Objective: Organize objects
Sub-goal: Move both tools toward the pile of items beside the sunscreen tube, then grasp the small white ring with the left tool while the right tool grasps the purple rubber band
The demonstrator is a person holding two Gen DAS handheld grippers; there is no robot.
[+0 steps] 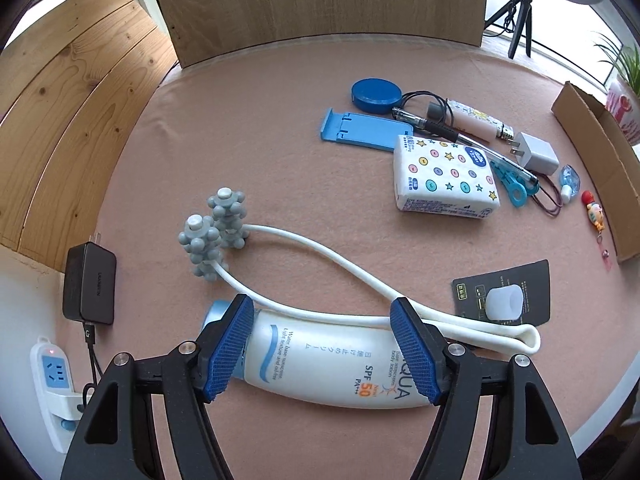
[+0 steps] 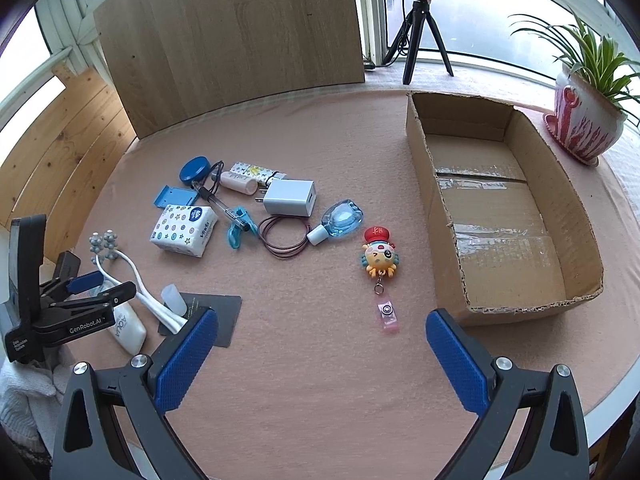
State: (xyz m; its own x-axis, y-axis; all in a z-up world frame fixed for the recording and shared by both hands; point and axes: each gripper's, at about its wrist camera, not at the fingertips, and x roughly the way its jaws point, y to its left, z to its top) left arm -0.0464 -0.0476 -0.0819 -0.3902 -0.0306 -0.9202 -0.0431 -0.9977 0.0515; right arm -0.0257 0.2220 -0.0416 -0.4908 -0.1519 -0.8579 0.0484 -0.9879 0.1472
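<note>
A white sunscreen tube (image 1: 320, 364) lies flat on the pink cloth beside a white massager (image 1: 320, 256) with grey knobbed heads. My left gripper (image 1: 322, 350) hangs open over the tube, one blue pad near the cap end and the other near the flat end. The pads do not press on it. In the right wrist view the left gripper (image 2: 104, 288) sits low at the left over the tube (image 2: 128, 328). My right gripper (image 2: 320, 352) is open with nothing between its fingers, above bare cloth. An open cardboard box (image 2: 576, 216) stands at the right, with nothing in it.
A cluster lies mid-table: tissue pack (image 2: 184, 230), white charger (image 2: 288, 198), blue tin (image 2: 195, 170), small blue bottle (image 2: 340, 220), hair ties (image 2: 280, 236). A cartoon badge reel (image 2: 380, 258) lies near the box. A black card (image 2: 216, 308), black adapter (image 1: 90, 284), power strip (image 1: 52, 376) and potted plant (image 2: 588, 112) stand around.
</note>
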